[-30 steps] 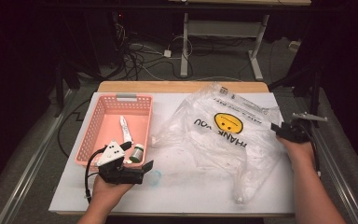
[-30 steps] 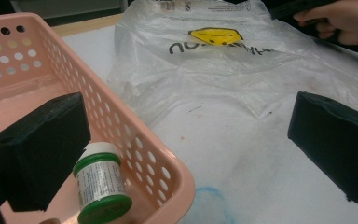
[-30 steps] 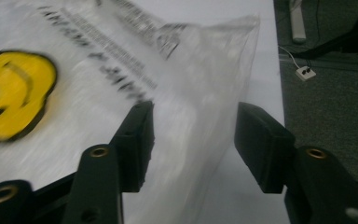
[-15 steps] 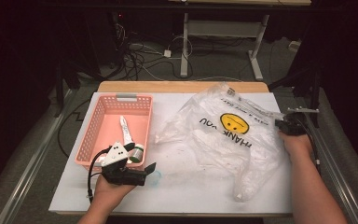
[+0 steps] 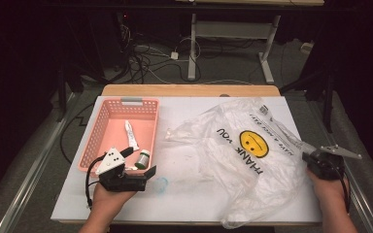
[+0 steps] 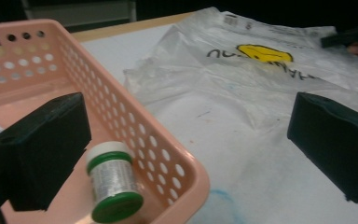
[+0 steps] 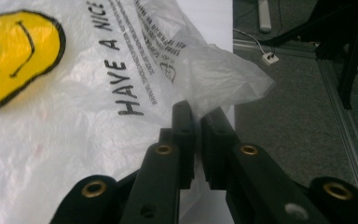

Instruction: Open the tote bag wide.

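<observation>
White table (image 5: pixel 126 204): crumpled clear smiley bag (image 5: pixel 252 160) pinched by right tongs (image 7: pixel 196 116); left tongs (image 6: pixel 186 140) wide.

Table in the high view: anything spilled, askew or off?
Yes, one thing. A faint blue smear marks the white table top just off the pink basket corner, like a stain. The plastic bag lies crumpled, its edge pinched in the right gripper. Nothing is spilled.

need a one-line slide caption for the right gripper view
Right gripper, jaws closed on the edge of the clear smiley-face plastic bag at the white table's edge.
</observation>
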A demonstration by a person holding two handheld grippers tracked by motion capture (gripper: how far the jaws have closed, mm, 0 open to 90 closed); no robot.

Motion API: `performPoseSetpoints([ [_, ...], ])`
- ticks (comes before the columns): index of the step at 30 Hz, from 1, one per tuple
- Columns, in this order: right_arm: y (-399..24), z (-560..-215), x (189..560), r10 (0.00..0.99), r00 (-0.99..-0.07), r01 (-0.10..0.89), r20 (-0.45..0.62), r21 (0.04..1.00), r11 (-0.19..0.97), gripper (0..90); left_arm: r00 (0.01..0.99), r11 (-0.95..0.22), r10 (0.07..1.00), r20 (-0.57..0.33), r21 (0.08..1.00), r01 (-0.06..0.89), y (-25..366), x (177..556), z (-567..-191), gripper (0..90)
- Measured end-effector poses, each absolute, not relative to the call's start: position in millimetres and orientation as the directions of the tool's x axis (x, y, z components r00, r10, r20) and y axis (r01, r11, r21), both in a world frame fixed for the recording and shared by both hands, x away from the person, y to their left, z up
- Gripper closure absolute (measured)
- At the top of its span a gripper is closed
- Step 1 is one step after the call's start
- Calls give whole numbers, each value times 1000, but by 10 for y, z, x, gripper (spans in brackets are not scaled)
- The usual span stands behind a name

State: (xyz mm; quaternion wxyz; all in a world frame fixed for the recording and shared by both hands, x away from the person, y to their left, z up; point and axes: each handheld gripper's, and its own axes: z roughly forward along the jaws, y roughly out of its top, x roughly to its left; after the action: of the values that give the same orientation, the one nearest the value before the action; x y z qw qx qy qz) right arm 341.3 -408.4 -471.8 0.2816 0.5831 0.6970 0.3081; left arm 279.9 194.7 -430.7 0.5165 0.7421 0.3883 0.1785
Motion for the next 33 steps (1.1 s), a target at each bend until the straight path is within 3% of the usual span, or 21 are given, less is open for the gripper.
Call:
performPoseSetpoints([
  [6, -4044, -4718, 3193, 983, -181, 628, -27, 767, 136, 737, 632, -193, 762, -139, 883, 427, 1946, 2830, -4350, 5],
  [7, -4062, -4711, 3141, 980, -197, 622, -6, 772, 129, 678, 627, -195, 767, -138, 880, 432, 1945, 2830, -4355, 5],
  [8, -4062, -4711, 3141, 980, -197, 622, -6, 772, 129, 678, 623, -195, 769, -139, 878, 437, 1946, 2831, -4358, 5],
  [9, -4084, -4715, 3101, 978, -208, 626, 11, 770, 124, 594, 619, -195, 773, -141, 875, 443, 1949, 2834, -4360, 5],
  [19, -4098, -4532, 2828, 953, -299, 543, 36, 828, 139, 328, 616, -214, 777, -125, 869, 446, 1913, 2848, -4390, 4],
  [25, -3769, -4417, 2867, 911, -411, 486, 37, 854, 184, 160, 606, -212, 785, -128, 864, 457, 1907, 2845, -4369, 0],
  [27, -3734, -4414, 2874, 907, -420, 479, 37, 857, 187, 148, 601, -213, 789, -126, 862, 460, 1910, 2846, -4365, 0],
  [33, -3393, -4433, 3010, 877, -480, 446, 22, 867, 223, 0, 591, -197, 794, -141, 860, 470, 1936, 2849, -4345, 0],
])
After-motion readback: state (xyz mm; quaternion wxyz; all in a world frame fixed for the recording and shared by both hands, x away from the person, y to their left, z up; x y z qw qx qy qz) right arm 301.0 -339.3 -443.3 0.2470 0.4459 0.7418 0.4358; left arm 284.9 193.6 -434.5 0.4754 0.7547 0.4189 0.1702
